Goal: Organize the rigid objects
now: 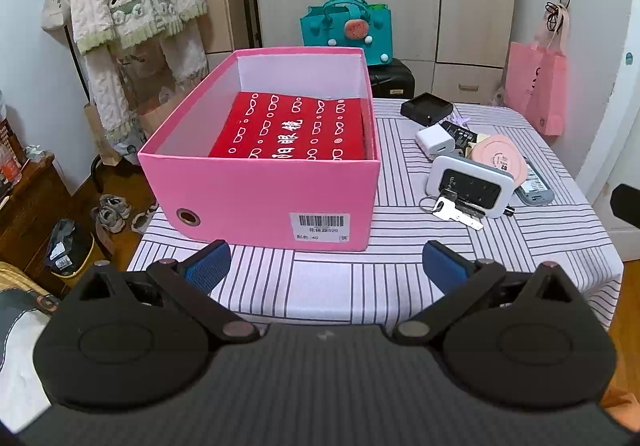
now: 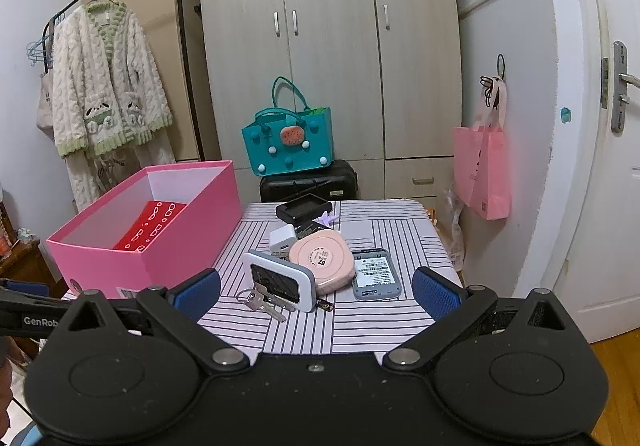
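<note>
Progress is barely beginning: we are holding both the left gripper and right gripper wide and empty, the pink box is containing only a red case, and the clutter pile is waiting.

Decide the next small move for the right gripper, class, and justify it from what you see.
Probably ease the open right gripper forward and down onto the white device: it lies nearest in the loose pile, while the pink box has room beside its red case.

Red case mostly hidden by pink box wall, keys partly behind white device
</note>
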